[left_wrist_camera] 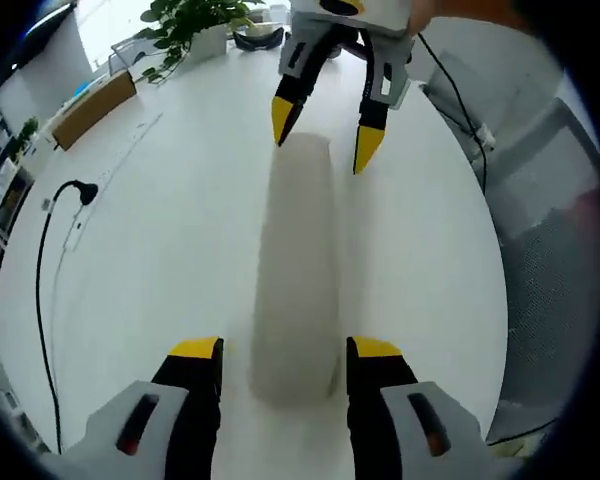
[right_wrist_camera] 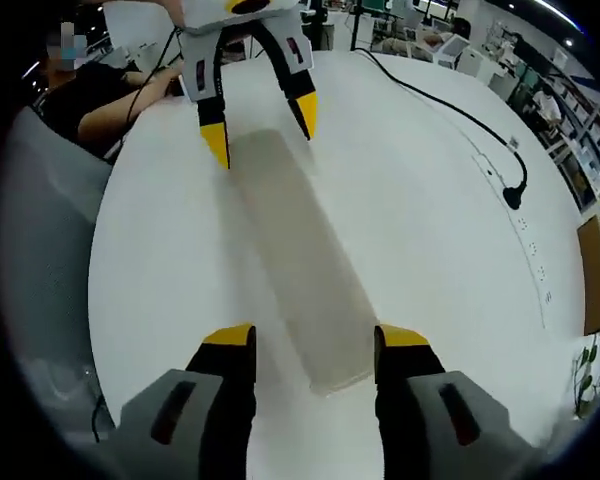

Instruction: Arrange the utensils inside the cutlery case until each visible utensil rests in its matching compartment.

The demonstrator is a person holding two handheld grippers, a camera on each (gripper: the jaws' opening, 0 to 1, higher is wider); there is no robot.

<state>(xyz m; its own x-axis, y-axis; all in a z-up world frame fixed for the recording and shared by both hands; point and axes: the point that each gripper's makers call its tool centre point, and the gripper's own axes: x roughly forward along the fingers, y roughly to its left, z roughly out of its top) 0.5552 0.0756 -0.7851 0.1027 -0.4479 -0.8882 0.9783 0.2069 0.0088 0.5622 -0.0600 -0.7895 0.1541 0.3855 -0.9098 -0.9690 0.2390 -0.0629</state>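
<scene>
A long frosted translucent cutlery case lies flat on the white table, running straight away from me. My left gripper is open and straddles the case's near end, with a small gap on each side. At the far end, my right gripper stands open, its yellow tips on either side of the case. In the right gripper view the same case runs from my open right gripper up to the open left gripper. I cannot tell what lies inside the case.
A black cable with a plug lies on the table's left; the same cable crosses the right in the right gripper view. A potted plant and a brown box stand far off. A grey chair and a seated person are beside the table edge.
</scene>
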